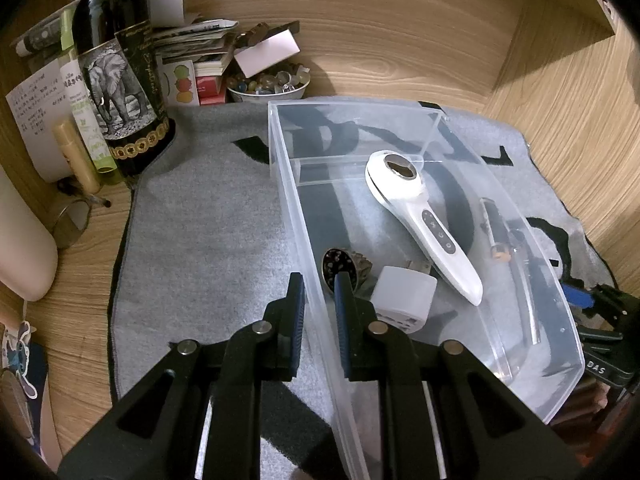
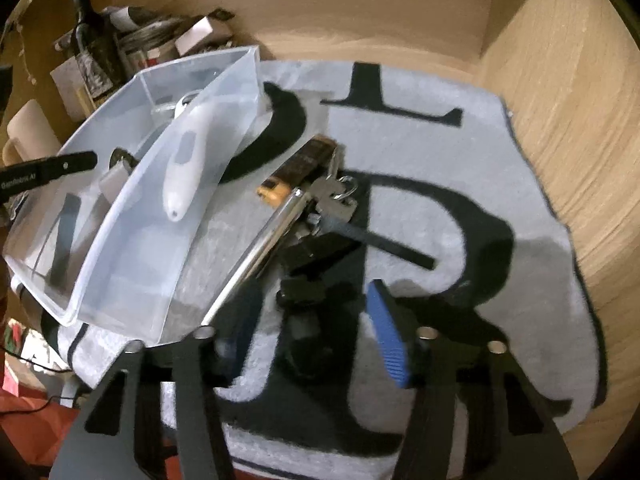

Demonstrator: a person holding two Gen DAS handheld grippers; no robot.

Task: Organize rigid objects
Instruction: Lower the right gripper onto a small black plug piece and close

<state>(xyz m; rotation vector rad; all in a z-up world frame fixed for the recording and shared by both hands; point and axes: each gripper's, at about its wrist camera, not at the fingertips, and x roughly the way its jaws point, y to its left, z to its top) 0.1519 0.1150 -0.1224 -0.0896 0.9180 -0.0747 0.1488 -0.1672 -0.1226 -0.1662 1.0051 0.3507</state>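
Bin (image 1: 288, 184): clear plastic, rectangular, on grey mat (image 1: 200, 220) w/ black letters, tabletop.
Inside: white handheld device (image 1: 424, 220), white plug adapter (image 1: 402, 296), round metal piece (image 1: 340, 268).
Left claw (image 1: 320, 312): clamped on bin's near wall.
Right claw (image 2: 312, 336): spread wide, empty, over pile of keys (image 2: 332, 198), metal rod (image 2: 260, 248), black bits, beside bin.

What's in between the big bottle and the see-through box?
Just the gray mat with a bit of its black print. Nothing else sits between the bottle and the clear box, as the left wrist view shows.
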